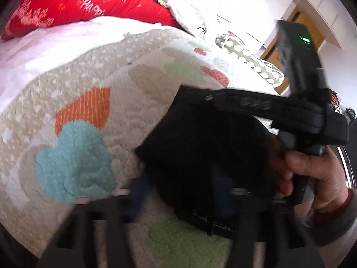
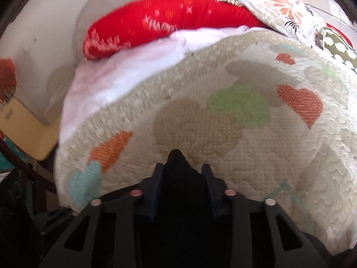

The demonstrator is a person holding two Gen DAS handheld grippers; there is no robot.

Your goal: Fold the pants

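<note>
The black pants (image 1: 205,156) hang bunched in front of the left wrist camera, above the cream quilt (image 1: 138,84). My right gripper (image 1: 232,225), held by a hand (image 1: 316,178), is at their right side. My left gripper (image 1: 178,189) is blurred; its fingers (image 1: 138,196) stand apart, the right one hidden behind the cloth. In the right wrist view my right gripper (image 2: 181,169) is shut on a fold of the black pants (image 2: 178,178), which pokes up between the blue fingers (image 2: 207,178) over the quilt (image 2: 223,134).
A red pillow (image 1: 73,6) (image 2: 167,22) and a floral pillow (image 1: 191,6) lie at the bed's far end, with a pink blanket (image 2: 111,78). A yellow chair (image 2: 24,129) stands left of the bed. A wooden door (image 1: 305,31) is far right.
</note>
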